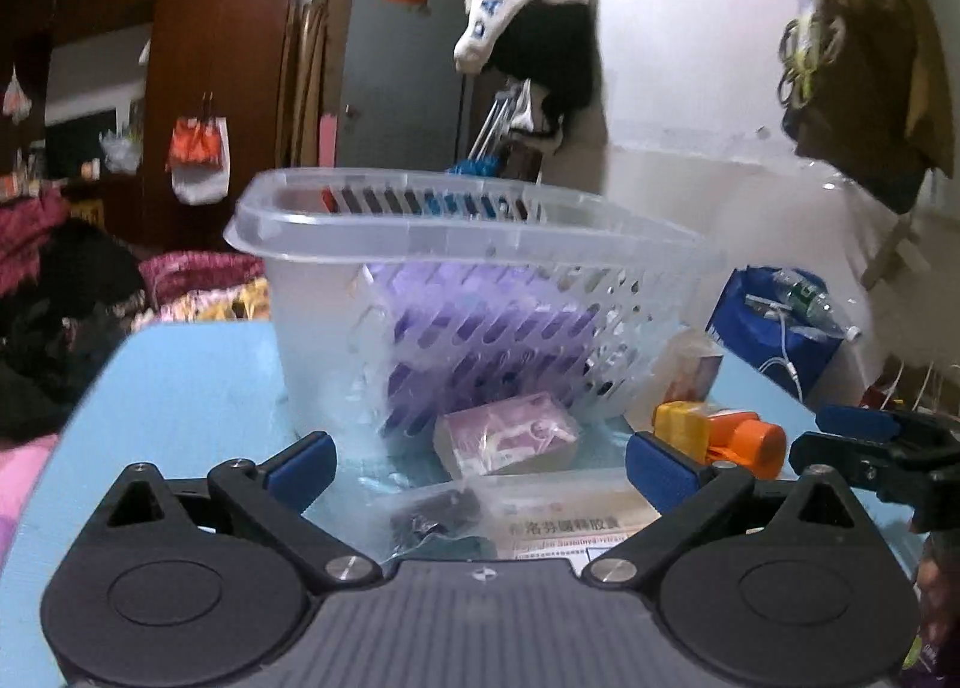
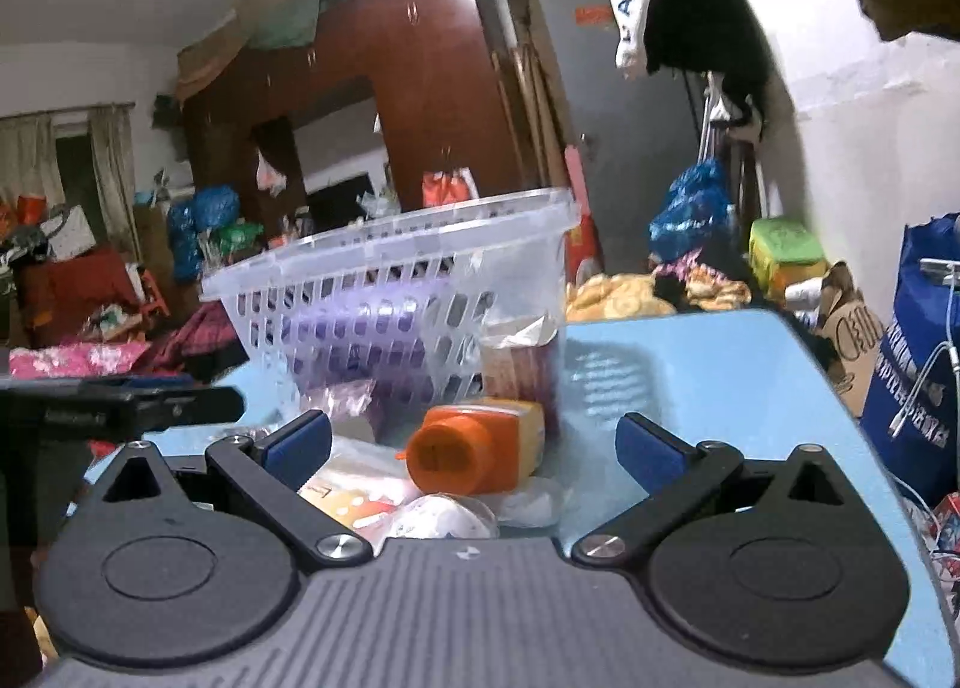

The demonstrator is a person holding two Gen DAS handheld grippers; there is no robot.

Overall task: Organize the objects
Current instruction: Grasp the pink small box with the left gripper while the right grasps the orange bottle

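Note:
A clear plastic basket (image 1: pixel 456 292) stands on the light blue table (image 1: pixel 180 388) with a purple item (image 1: pixel 480 340) inside; it also shows in the right wrist view (image 2: pixel 396 298). In front of it lie a pink wrapped packet (image 1: pixel 510 439), an orange-capped yellow bottle (image 1: pixel 720 430) on its side, and a flat packet with printed text (image 1: pixel 558 520). My left gripper (image 1: pixel 480 463) is open and empty just before the pink packet. My right gripper (image 2: pixel 474 442) is open and empty, with the orange-capped bottle (image 2: pixel 474 448) between its fingers' line. The right gripper's fingers (image 1: pixel 864 436) show at the left view's right edge.
A blue bag (image 1: pixel 774 328) with a plastic bottle and white cable stands right of the table; it also shows in the right wrist view (image 2: pixel 918 364). A red-brown packet (image 2: pixel 522 364) leans by the basket. White wrapped items (image 2: pixel 444 514) lie near my right gripper. Clothes and bedding lie behind.

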